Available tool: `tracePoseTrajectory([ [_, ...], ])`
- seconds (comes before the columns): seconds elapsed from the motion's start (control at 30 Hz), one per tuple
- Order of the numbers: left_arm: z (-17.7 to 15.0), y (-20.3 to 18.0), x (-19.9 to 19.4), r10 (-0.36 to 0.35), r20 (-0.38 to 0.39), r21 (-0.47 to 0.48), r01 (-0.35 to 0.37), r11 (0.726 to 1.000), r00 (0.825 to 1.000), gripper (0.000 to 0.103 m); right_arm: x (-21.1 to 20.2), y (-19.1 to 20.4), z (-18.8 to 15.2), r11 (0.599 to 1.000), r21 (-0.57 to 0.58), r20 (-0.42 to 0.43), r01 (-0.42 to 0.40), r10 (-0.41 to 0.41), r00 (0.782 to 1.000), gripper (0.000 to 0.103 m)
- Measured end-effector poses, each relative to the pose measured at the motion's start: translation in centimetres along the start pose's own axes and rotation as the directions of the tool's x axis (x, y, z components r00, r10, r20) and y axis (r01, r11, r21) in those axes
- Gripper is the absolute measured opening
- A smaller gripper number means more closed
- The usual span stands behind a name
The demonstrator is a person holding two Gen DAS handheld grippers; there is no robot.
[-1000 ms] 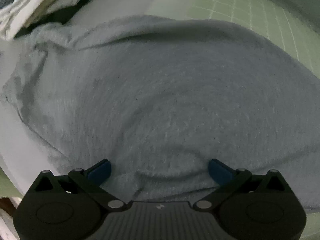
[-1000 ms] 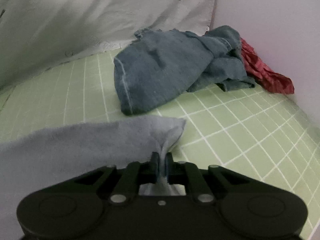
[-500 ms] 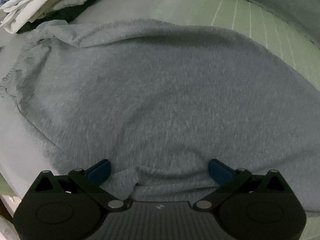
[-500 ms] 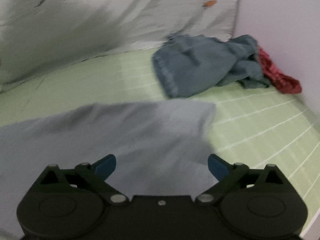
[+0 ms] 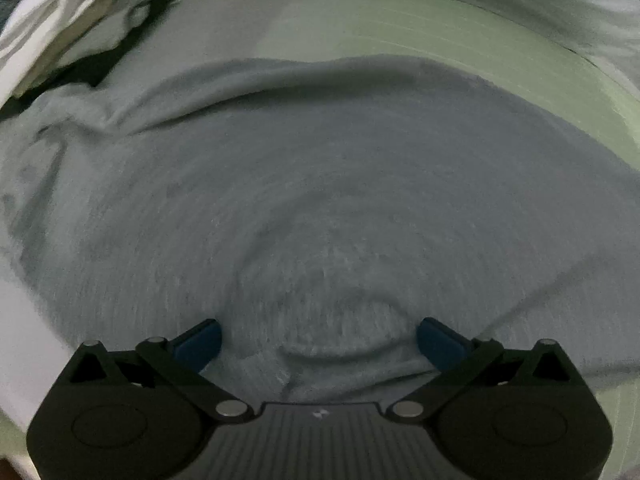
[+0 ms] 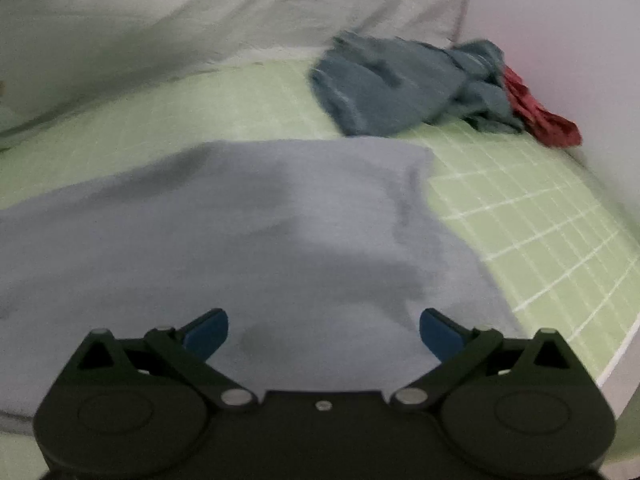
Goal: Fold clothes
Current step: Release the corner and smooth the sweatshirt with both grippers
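A light grey garment (image 5: 320,200) lies spread on the bed and fills most of the left wrist view. My left gripper (image 5: 318,336) points steeply down over its near part, open, blue pads wide apart, with a small fold of cloth showing in the gap. In the right wrist view the same grey garment (image 6: 240,232) lies flat on the green sheet, its far right corner free. My right gripper (image 6: 324,330) hovers over it with jaws opening wide. Nothing is pinched between them, and the cloth lies below the gap.
A crumpled denim garment (image 6: 392,88) and a red cloth (image 6: 536,116) lie at the far right by the wall. The green checked sheet (image 6: 540,220) shows on the right. A pale quilt (image 6: 200,20) rises behind. White clothes (image 5: 80,20) are heaped at the upper left.
My right gripper let go of the grey garment's corner, opened wide and drew back. The corner now lies flat on the sheet. The left gripper tilted a little and stayed open.
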State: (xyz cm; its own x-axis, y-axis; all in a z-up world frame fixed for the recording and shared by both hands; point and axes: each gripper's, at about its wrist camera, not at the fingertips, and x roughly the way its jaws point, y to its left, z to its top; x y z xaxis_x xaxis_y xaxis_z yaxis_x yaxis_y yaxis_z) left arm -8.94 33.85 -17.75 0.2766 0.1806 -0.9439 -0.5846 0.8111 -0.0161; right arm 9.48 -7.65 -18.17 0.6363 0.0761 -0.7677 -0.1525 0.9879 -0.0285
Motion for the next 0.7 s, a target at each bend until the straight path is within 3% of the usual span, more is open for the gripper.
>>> tracePoseTrajectory([
  [0.17,0.3,3.0,-1.3,0.004,0.049,0.068,-0.008,0.998,0.999,0.103,-1.4,6.1,-1.8,0.994,-0.031,-0.018,-0.105,0.104,0.994,0.103],
  [0.3,1.1,7.3,-2.7,0.004,0.123,0.046,-0.01,0.999,0.992,0.103,-2.2,11.3,-3.5,0.986,-0.086,-0.032,-0.145,0.142,0.989,0.103],
  [0.5,2.0,14.3,-2.8,0.067,0.141,-0.074,-0.057,0.996,0.988,0.103,-2.7,16.3,-4.6,0.991,-0.085,-0.026,-0.1,0.098,0.995,0.103],
  [0.7,1.6,21.0,-2.4,0.116,0.142,-0.233,-0.081,0.969,0.983,0.103,-2.7,17.6,-4.8,1.0,-0.001,-0.014,-0.025,0.025,1.0,0.103],
])
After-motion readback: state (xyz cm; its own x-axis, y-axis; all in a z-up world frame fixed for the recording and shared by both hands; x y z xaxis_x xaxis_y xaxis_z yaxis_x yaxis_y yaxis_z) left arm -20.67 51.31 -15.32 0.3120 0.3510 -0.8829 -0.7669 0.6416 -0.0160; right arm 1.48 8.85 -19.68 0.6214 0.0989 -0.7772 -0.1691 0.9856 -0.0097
